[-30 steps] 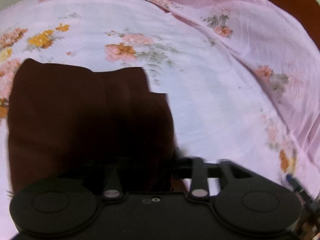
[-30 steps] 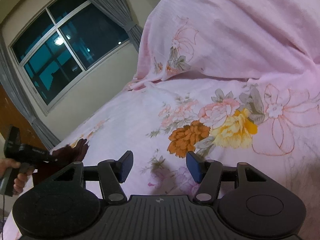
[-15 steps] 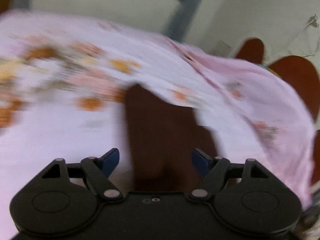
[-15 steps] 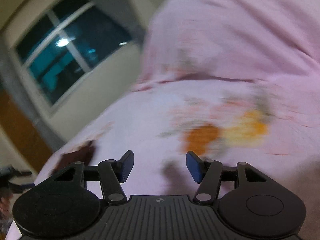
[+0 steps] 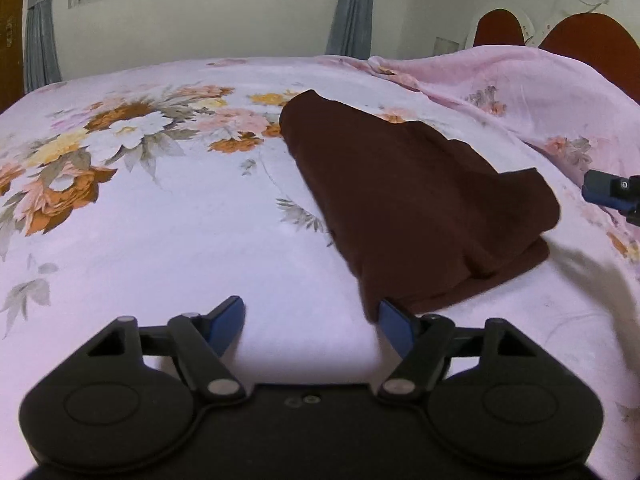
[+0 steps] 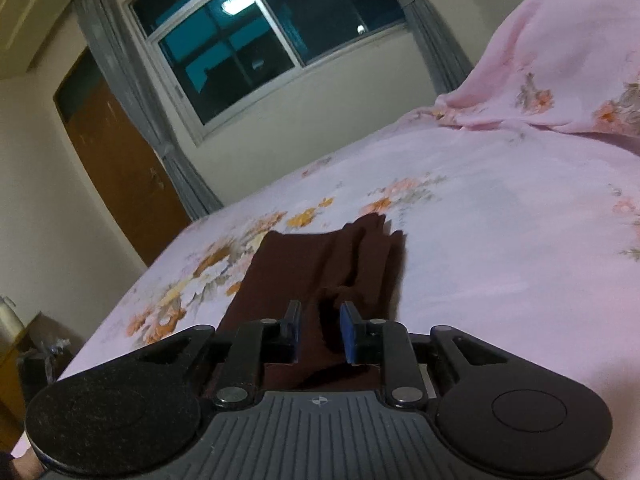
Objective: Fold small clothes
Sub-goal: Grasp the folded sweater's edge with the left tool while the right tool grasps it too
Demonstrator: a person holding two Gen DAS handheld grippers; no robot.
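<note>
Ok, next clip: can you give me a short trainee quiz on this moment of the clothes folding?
1. The dark brown folded garment lies on: A) a wooden table, B) a pink floral bedsheet, C) a chair seat.
2. Fill in: in the left wrist view, the garment lies mostly to the ___ of the left gripper.
3. True or false: the left gripper is shut on the garment.

Key: 1 B. 2 right. 3 false; its fingers are spread wide with only bedsheet between them.
</note>
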